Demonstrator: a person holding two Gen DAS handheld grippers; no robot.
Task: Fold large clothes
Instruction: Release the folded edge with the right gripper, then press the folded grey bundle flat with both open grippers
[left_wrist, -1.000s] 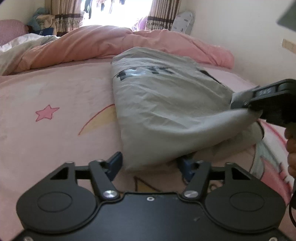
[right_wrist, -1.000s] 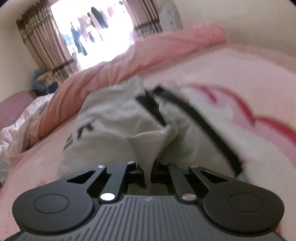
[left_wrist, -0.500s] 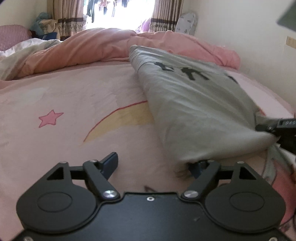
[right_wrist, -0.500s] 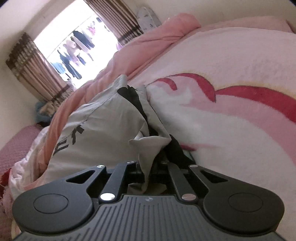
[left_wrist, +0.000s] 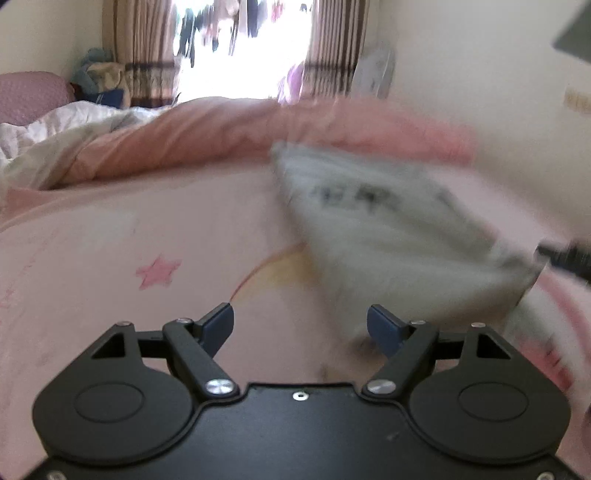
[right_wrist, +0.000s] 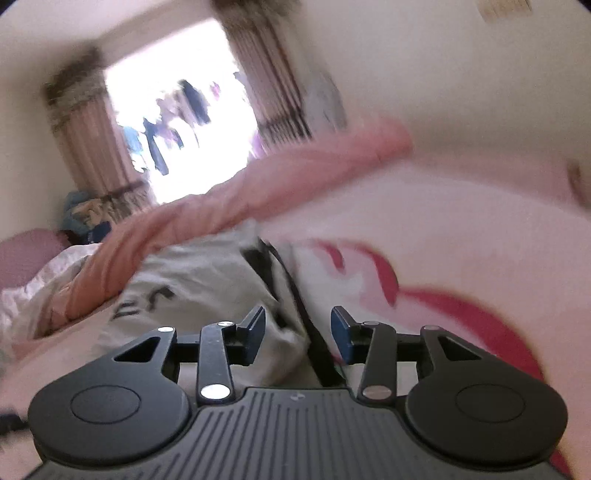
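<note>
A folded grey garment (left_wrist: 388, 236) with black lettering lies on the pink bed cover (left_wrist: 147, 229), blurred in the left wrist view. My left gripper (left_wrist: 301, 325) is open and empty, just in front of the garment's near left corner. In the right wrist view the garment (right_wrist: 192, 295) shows its black trim. My right gripper (right_wrist: 297, 328) is open over the garment's near edge, holding nothing. The right gripper's tip also shows at the far right of the left wrist view (left_wrist: 565, 256).
A rolled pink duvet (left_wrist: 229, 136) lies along the back of the bed, with white bedding (left_wrist: 55, 129) at the left. A wall (left_wrist: 480, 74) bounds the bed on the right. Curtains and a bright window (left_wrist: 240, 48) are behind.
My right gripper has opened and let go of the garment's corner. My left gripper has pulled back from the garment's edge. Both views are now blurred by motion.
</note>
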